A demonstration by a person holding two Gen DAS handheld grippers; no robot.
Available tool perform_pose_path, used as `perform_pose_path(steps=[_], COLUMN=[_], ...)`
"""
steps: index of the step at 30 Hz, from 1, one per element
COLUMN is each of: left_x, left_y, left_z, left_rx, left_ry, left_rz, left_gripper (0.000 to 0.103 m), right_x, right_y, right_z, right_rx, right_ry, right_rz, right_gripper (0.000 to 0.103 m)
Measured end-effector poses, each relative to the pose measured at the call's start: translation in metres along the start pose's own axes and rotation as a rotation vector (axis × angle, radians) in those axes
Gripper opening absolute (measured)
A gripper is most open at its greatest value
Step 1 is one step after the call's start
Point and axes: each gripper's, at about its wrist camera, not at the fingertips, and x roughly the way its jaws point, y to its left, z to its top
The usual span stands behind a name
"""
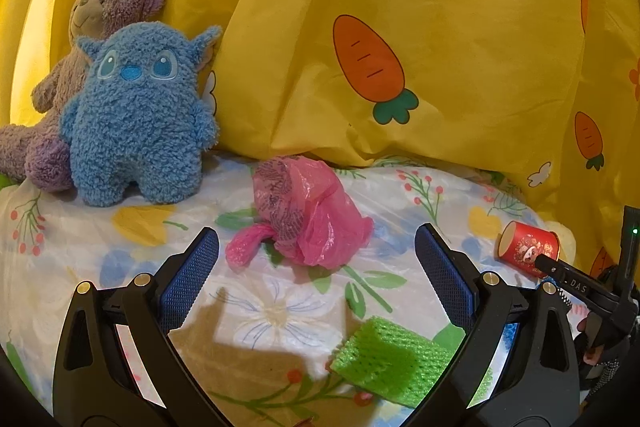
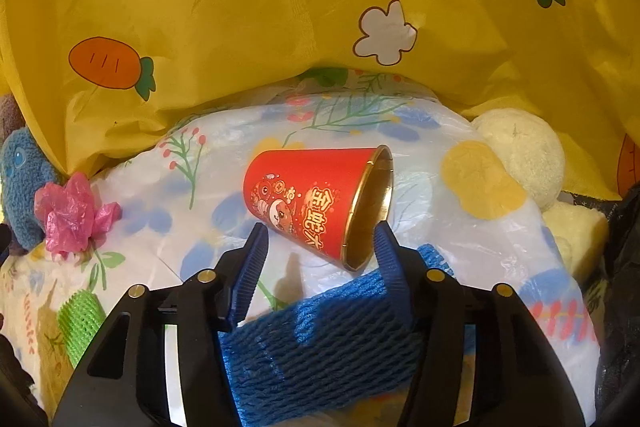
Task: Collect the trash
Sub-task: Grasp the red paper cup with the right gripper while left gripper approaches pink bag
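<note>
A crumpled pink plastic bag (image 1: 308, 215) lies on the floral sheet just ahead of my open, empty left gripper (image 1: 316, 251). A green foam net (image 1: 394, 359) lies between its fingers, nearer the camera. A red paper cup (image 2: 320, 203) lies on its side, its gold rim facing right. My right gripper (image 2: 322, 247) is open with its fingertips just short of the cup, the right one at the rim. A blue foam net (image 2: 320, 343) lies under the right gripper. The cup (image 1: 528, 247) and the right gripper's tip also show at the right of the left wrist view.
A blue plush toy (image 1: 140, 119) and a purple teddy bear (image 1: 108, 3) sit at the back left against a yellow carrot-print quilt (image 1: 420, 27). A cream plush (image 2: 524, 151) lies right of the cup. The pink bag (image 2: 72, 215) and green net (image 2: 80, 319) show left in the right wrist view.
</note>
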Motion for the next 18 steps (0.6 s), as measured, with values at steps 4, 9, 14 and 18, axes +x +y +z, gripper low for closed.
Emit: perform_pose_path(steps=[4, 9, 14, 18], left_x=[0.019, 0.041, 0.057, 0.072], left_y=[0.004, 0.006, 0.009, 0.007], left_z=[0.002, 0.004, 0.005, 0.004], left_rx=[-0.008, -0.005, -0.016, -0.002], left_ry=[0.019, 0.048, 0.072, 0.12], left_rz=[-0.002, 0.009, 0.005, -0.003], left_gripper=[0.097, 0.097, 0.092, 0.065], right_x=[0.005, 0.008, 0.006, 0.003], right_y=[0.006, 0.011, 0.015, 0.016], right_z=[-0.001, -0.002, -0.003, -0.003], right_rx=[-0.041, -0.079, -0.092, -0.094], right_ry=[-0.003, -0.005, -0.016, -0.03], right_rz=[0.022, 0.041, 0.057, 0.057], right_gripper=[0.046, 0.03, 0.017, 0.015])
